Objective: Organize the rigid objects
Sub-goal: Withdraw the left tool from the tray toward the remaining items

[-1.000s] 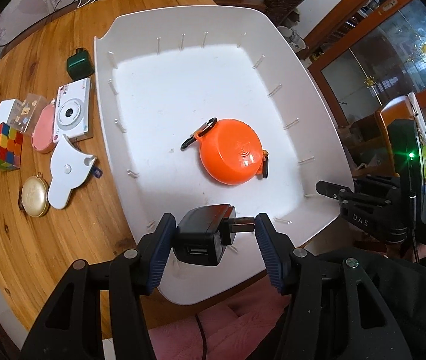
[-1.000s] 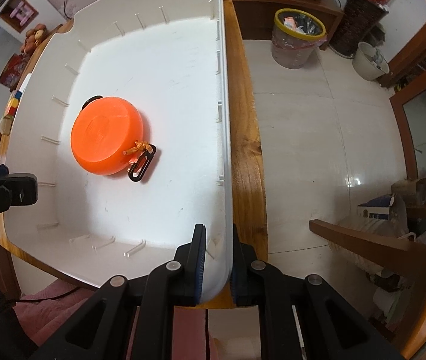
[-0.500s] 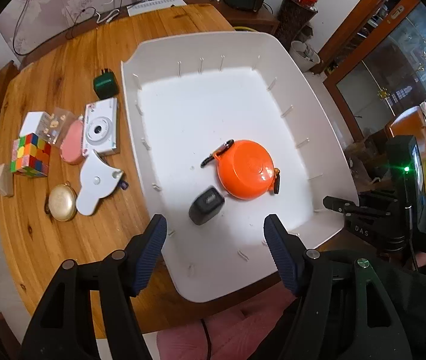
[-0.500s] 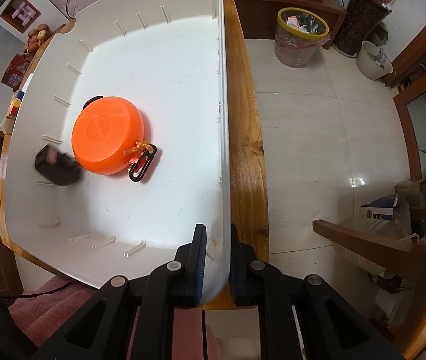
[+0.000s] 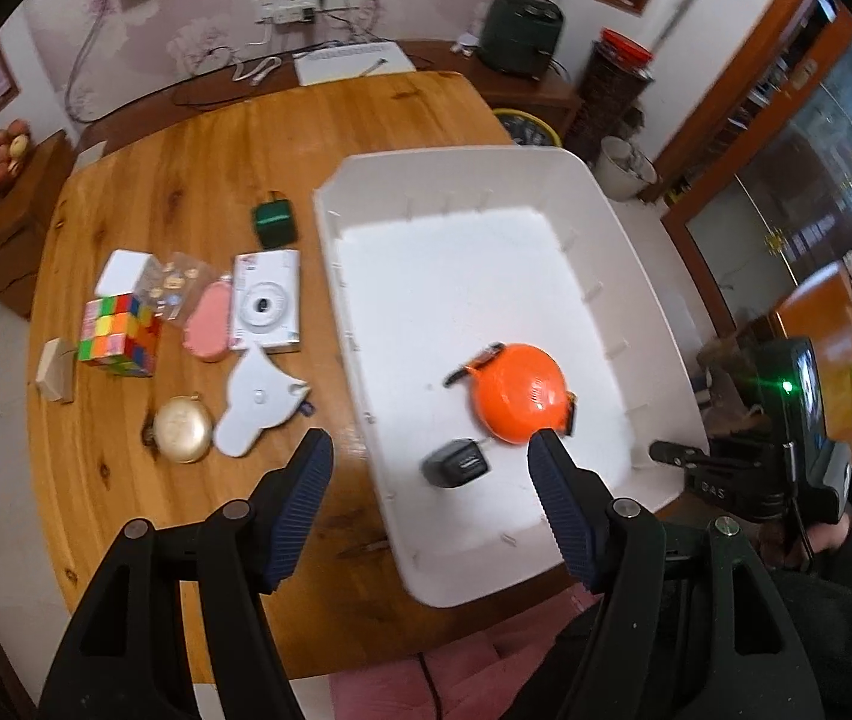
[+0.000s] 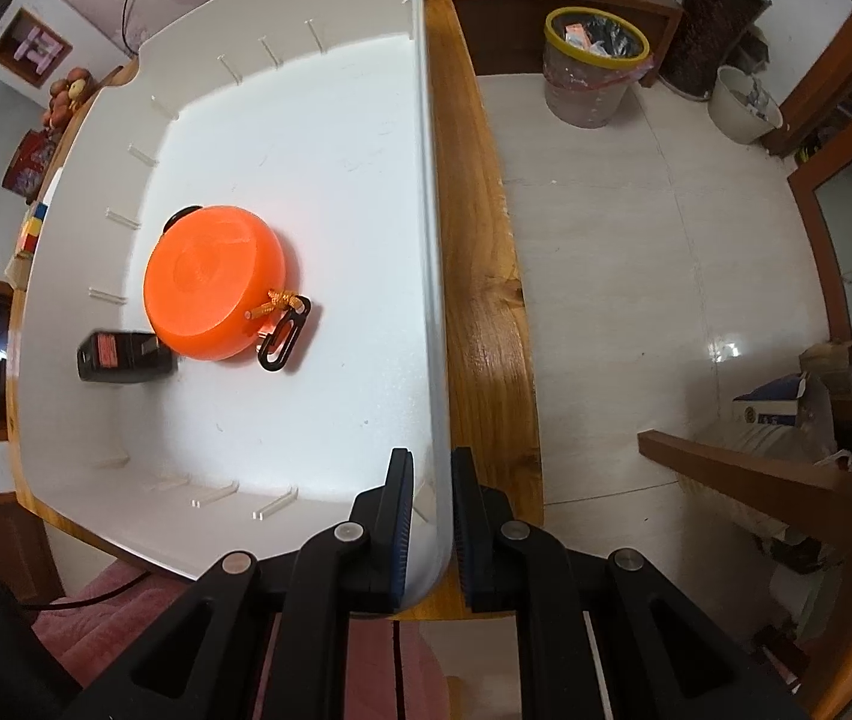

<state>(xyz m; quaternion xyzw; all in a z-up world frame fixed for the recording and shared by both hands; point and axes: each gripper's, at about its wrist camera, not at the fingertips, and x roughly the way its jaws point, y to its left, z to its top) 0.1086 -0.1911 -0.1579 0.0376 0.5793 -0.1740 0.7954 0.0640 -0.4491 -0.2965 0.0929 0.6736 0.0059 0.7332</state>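
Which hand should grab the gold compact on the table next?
Left. The left gripper is open and empty, with the gold compact just ahead of its fingers. The right gripper is clamped on the bin wall, steadying it.

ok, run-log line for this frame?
left gripper: open, empty | right gripper: shut on bin wall | black charger, orange case: in bin

A large white plastic tub (image 5: 486, 564) sits on the right part of the round wooden bench (image 5: 186, 144). Inside, near its near end, a round orange plastic case (image 5: 516, 399) lies with a small black charger block (image 5: 456, 463) just beside it, to the near left. Left of the tub, on the bench, lie a white toy camera (image 5: 265, 307), a multicoloured puzzle cube (image 5: 117, 333), a round gold compact (image 5: 181, 429) and a small green box (image 5: 275, 222).
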